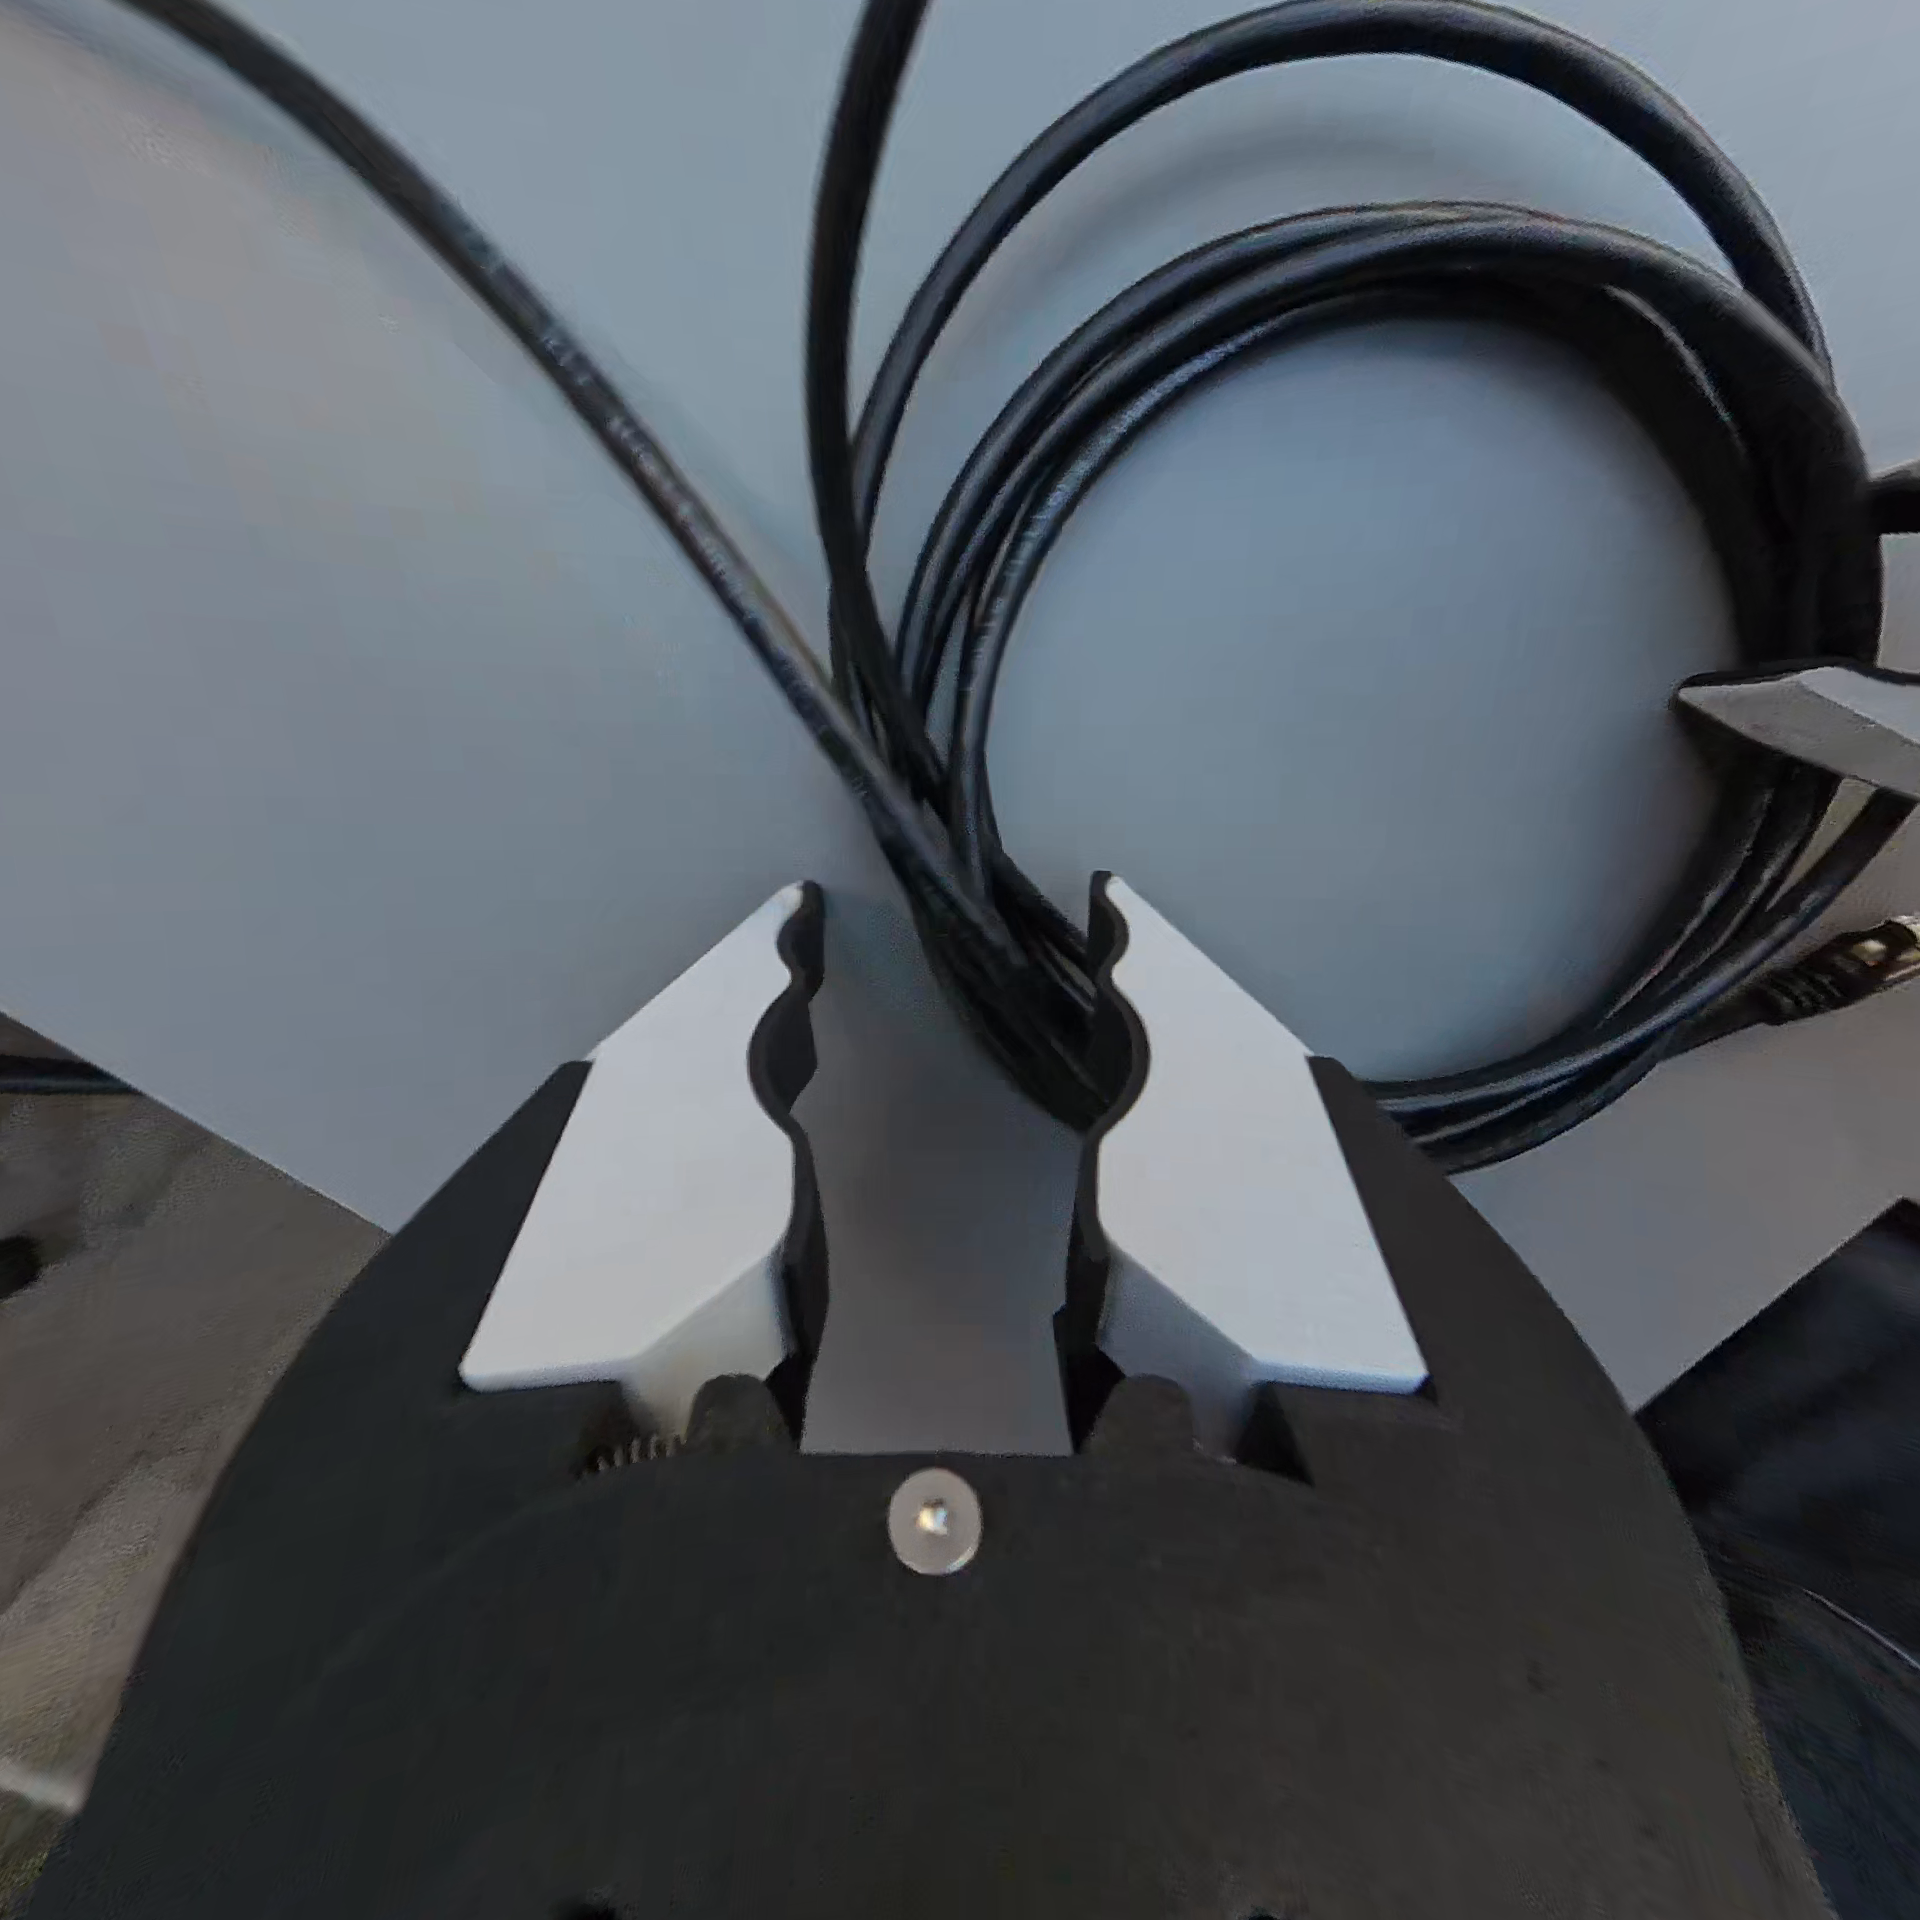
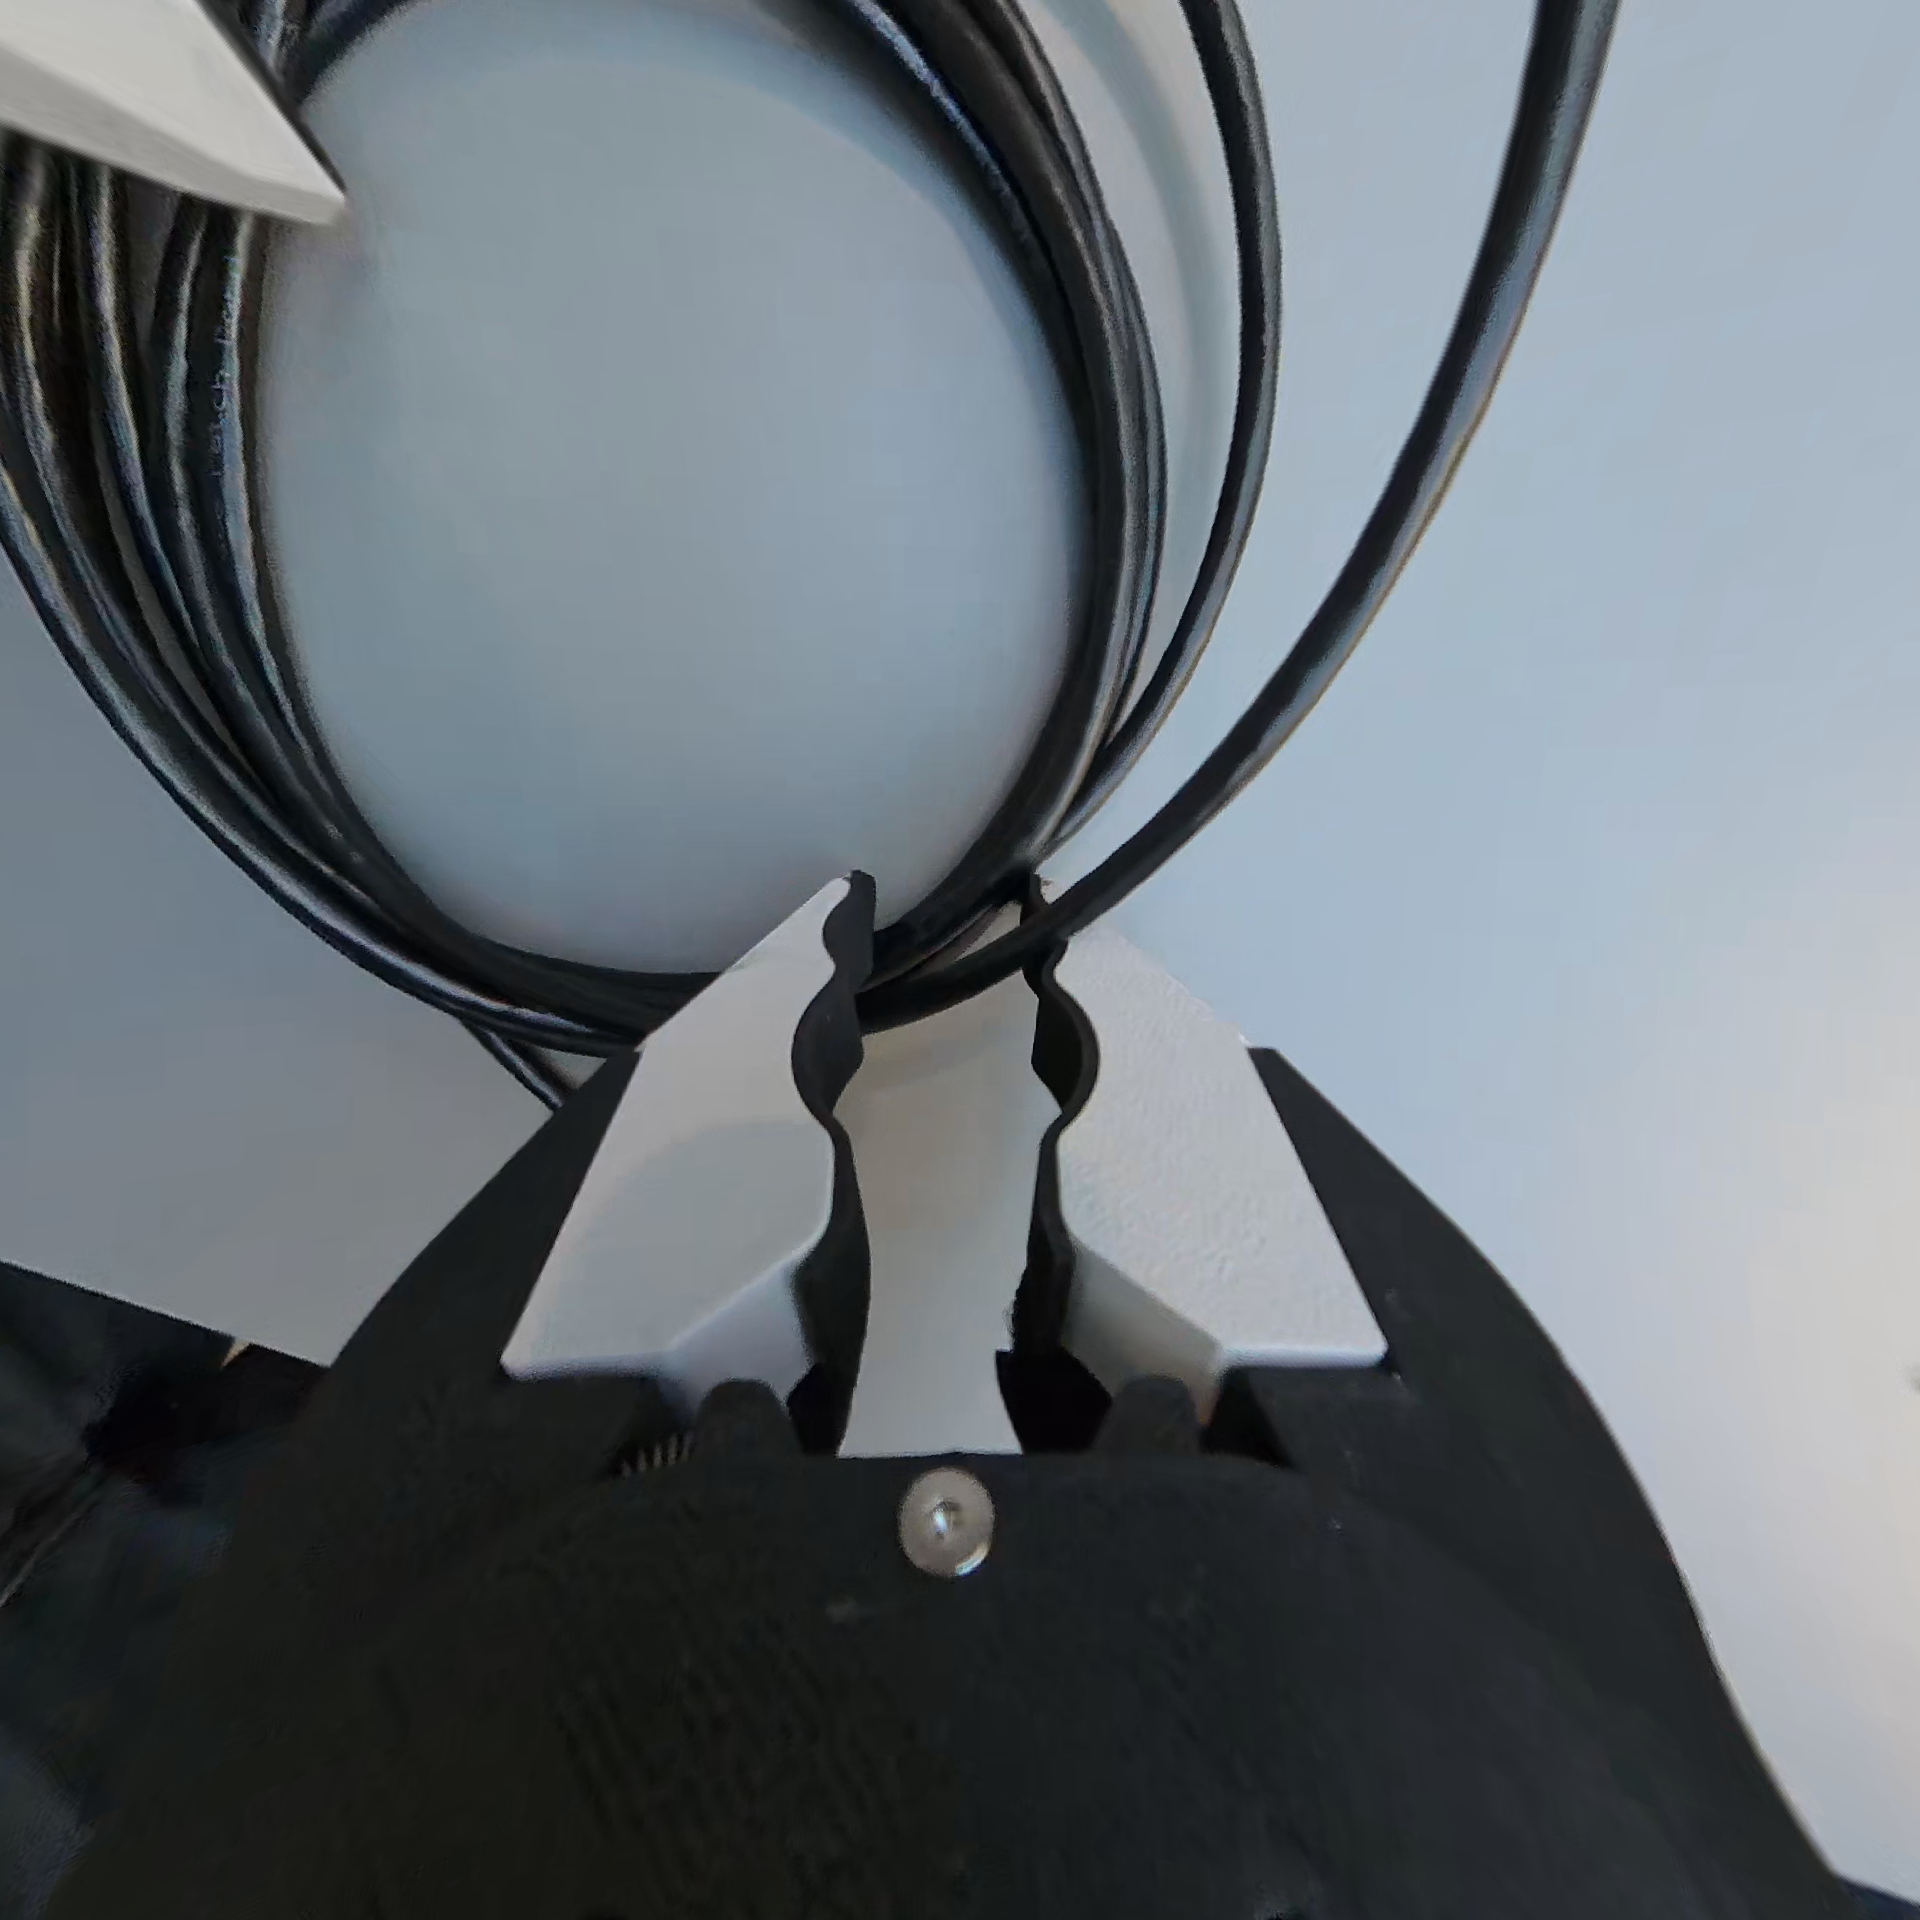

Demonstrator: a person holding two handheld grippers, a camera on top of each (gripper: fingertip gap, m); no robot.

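Gathering 1 black coiled cable (image 1: 1351, 343) on a matte white table (image 1: 312, 623): several loops wound, 1 strand trailing loose, metal-tipped plug (image 1: 1860, 961) free beside it. My left gripper (image 1: 956, 904) stands apart, bundle against 1 wavy rubber pad. My right gripper (image 2: 945, 894) likewise apart, strands crossing between its tips.

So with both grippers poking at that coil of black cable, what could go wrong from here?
1. In the left hand-held gripper the cable bundle sits against one finger only, with a gap beside it; strands could slip out.
2. The right hand-held gripper has strands crossing near its tips, so a loop might escape.
3. One loose strand runs away from the coil and could snag or unwind it.
4. The plug lies near the table edge and could drop.
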